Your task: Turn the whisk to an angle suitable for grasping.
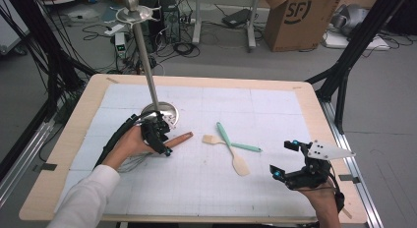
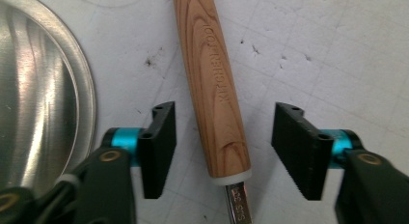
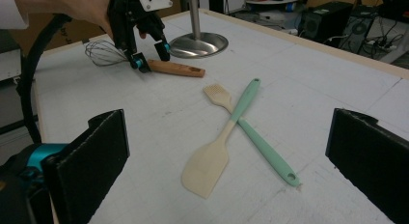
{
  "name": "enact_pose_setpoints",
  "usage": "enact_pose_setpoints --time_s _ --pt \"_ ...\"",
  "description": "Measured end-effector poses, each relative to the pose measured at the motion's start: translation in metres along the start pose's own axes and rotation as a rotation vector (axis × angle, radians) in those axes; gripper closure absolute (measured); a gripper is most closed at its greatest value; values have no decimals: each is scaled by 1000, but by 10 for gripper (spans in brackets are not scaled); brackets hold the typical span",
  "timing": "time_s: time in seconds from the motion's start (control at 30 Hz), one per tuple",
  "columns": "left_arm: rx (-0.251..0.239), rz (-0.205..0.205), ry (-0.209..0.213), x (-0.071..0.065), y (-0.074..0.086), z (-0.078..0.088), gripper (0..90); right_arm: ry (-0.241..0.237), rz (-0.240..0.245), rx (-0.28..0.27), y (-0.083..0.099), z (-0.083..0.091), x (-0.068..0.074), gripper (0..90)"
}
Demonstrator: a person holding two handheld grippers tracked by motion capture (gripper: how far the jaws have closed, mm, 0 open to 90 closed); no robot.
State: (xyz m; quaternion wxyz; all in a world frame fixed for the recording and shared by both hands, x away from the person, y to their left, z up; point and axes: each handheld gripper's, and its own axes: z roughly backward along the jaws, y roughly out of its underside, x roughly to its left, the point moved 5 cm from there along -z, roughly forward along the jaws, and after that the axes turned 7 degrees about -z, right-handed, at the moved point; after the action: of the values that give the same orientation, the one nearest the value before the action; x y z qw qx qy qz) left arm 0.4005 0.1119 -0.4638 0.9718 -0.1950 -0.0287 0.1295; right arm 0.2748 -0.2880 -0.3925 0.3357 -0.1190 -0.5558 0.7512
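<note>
Left gripper view: my left hand-held gripper (image 2: 219, 151) straddles the whisk (image 2: 212, 89) handle, jaws half-open, not gripping. Right hand-held gripper (image 1: 285, 159) waits wide open at four o'clock, empty.

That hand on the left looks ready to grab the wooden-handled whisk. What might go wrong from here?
Two risks, I'd judge. The left tool straddles the whisk handle near its wire end, pads not yet pressing, so once lifted the whisk may tip. The handle also sits off-centre, closer to one pad, so closing could nudge or roll it. Besides, the steel stand base lies right beside the tool and could be bumped.
</note>
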Motion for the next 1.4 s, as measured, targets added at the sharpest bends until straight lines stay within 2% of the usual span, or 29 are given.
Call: enact_pose_setpoints --time_s 0.07,0.1,0.2,0.3,0.33,0.43,0.5,0.6,0.7,0.83,1.03,1.07,1.1,1.23,1.4 --pt "13 2 -1 0 1 -1 497 0 1 -1 0 0 0 3" --pt "25 5 -8 0 2 -2 579 -1 1 -2 0 0 0 3" --pt "43 -3 -30 0 2 -1 655 1 4 -3 0 0 0 3" --pt "55 29 -42 0 2 -1 678 1 2 -3 0 1 0 3" --pt "62 7 -50 0 3 0 695 1 -1 -5 0 2 0 3" --pt "82 -5 -38 -3 4 2 696 4 4 -9 0 2 -1 3" --pt "74 -26 -38 -6 4 7 697 4 1 -10 -1 3 -1 3" --pt "2 -29 -23 -12 0 22 699 6 2 -14 -1 4 -1 3" --pt "-60 -60 -12 -21 -10 42 700 5 1 -14 -1 4 -1 3" --pt "-167 -105 9 -33 -25 66 702 5 5 -11 -2 3 0 3" --pt "-254 -156 30 -48 -39 90 703 -1 9 -9 -2 3 2 3" --pt "-281 -179 42 -53 -42 96 703 -3 10 -8 -2 3 2 3" --pt "-281 -179 42 -53 -42 96 703 -7 15 -9 -3 2 2 3" --pt "-346 -215 64 -63 -45 110 703 -20 20 -12 -4 3 3 3" --pt "-405 -241 71 -72 -43 128 704 -68 44 -20 -12 2 10 3"
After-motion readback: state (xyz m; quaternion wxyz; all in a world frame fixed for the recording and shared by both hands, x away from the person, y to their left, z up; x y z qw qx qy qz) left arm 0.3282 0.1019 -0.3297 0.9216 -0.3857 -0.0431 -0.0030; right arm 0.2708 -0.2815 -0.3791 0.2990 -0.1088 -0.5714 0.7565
